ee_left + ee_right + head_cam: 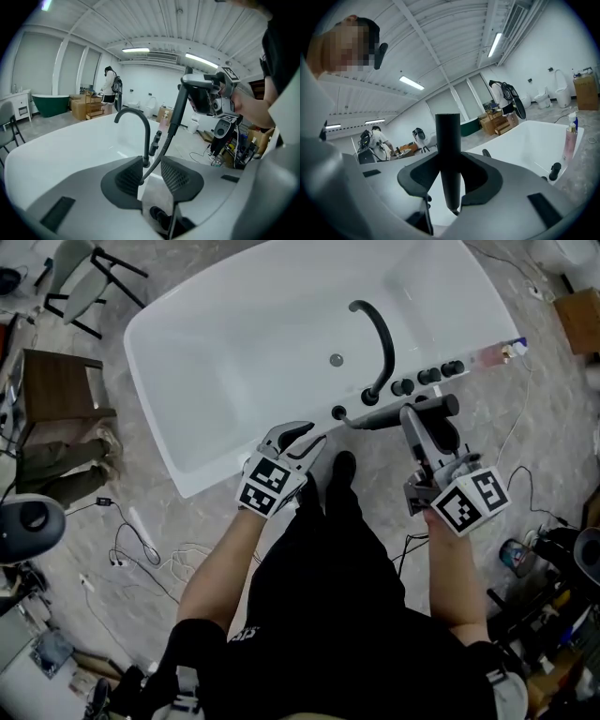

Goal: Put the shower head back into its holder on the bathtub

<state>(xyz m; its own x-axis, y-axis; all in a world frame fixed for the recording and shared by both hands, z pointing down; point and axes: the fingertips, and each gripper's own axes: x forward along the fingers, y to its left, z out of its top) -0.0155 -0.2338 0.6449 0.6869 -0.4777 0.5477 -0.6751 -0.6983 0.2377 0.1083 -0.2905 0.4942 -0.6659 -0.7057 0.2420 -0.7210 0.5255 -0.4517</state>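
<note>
Shower head [448,140] clamped by right claw [450,185]; left gripper view shows left claw [151,171] half-open.

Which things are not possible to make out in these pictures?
Holder: head view, the black fittings on the tub rim are too small to tell which it is.
Hose's lower end: left gripper view, hidden behind the left claw.
Shower head's spray face: right gripper view, only the handle shows, gripped in the right claw.
Bottle label: right gripper view, too small.
</note>
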